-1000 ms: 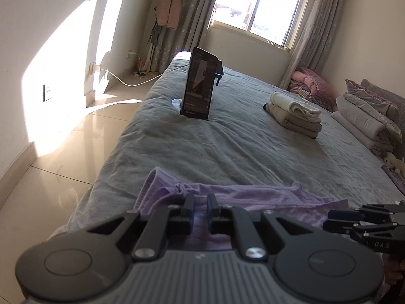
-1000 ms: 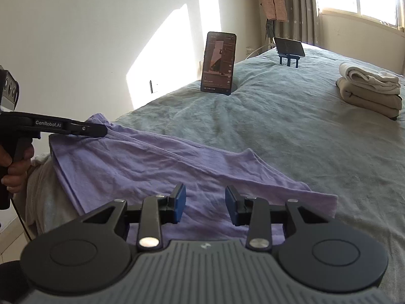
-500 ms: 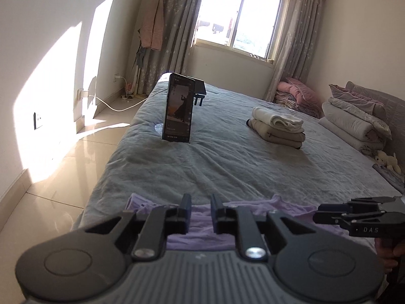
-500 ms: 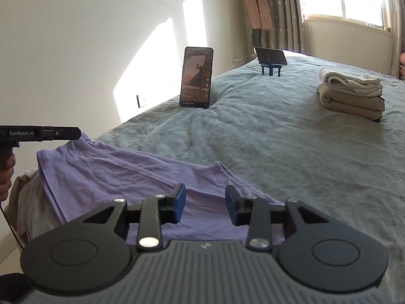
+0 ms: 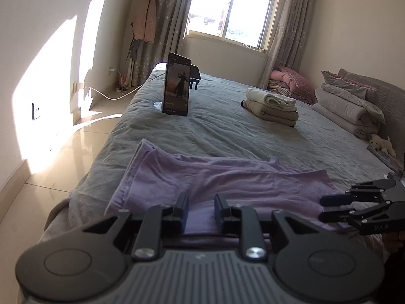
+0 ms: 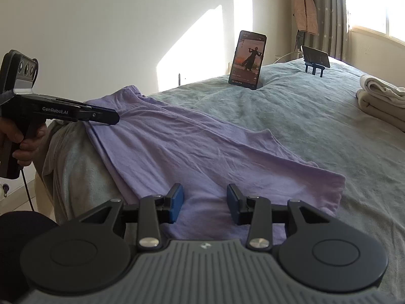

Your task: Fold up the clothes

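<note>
Left gripper (image 5: 201,209): points forward and slightly downward over the near edge of the purple garment; jaws stand apart with a narrow gap and nothing between the pads. In the right wrist view it (image 6: 111,117) shows side-on, level, its tips over the garment's left edge; contact there cannot be told.
Left hand (image 6: 21,139): wrapped around the pistol-style handle, fingers curled at the front, low beside the bed's corner.
Right gripper (image 6: 205,206): points forward and downward over the garment's near right part; jaws are opening, a moderate gap, pads clear of the cloth, nothing between them. In the left wrist view it (image 5: 326,206) shows side-on at the garment's right end.
Purple garment (image 6: 192,147): lies spread across the near end of the bed, lightly wrinkled, its left hem doubled over in a thick fold.
Bed (image 5: 227,136): covered by a grey-green sheet.
Phone (image 5: 177,84): stands upright on the bed, screen lit, well beyond the garment.
Folded stack (image 5: 272,106): cream and beige items, piled on the bed's far right.
</note>
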Demonstrator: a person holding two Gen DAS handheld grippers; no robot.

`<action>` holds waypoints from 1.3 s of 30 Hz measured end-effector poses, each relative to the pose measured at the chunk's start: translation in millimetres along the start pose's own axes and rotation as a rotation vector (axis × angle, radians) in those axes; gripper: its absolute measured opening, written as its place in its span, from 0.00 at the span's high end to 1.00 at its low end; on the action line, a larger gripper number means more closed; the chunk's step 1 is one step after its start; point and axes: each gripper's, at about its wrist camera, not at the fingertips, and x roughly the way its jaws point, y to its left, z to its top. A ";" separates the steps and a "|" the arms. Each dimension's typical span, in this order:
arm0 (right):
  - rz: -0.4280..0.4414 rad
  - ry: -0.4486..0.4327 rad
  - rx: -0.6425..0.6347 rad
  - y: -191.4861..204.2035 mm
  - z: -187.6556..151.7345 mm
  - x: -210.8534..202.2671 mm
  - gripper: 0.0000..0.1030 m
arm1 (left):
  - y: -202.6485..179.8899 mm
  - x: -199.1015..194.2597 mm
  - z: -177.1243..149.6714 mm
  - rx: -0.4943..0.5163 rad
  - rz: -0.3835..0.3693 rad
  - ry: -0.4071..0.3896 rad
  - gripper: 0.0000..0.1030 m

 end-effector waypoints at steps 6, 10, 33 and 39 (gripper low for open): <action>-0.057 0.020 0.049 -26.3 -13.2 -31.6 0.59 | 3.9 -12.1 10.2 -0.020 0.029 -0.022 0.77; -0.083 -0.013 0.084 -37.0 -2.2 -37.2 0.59 | -4.9 -10.4 21.8 0.004 0.026 -0.035 0.72; 0.126 -0.011 -0.029 -9.3 37.2 50.8 0.59 | -0.2 47.6 24.3 0.069 0.067 0.009 0.78; 0.013 0.010 0.048 -57.6 23.3 32.0 0.59 | 8.7 37.4 23.1 0.052 0.078 -0.005 0.81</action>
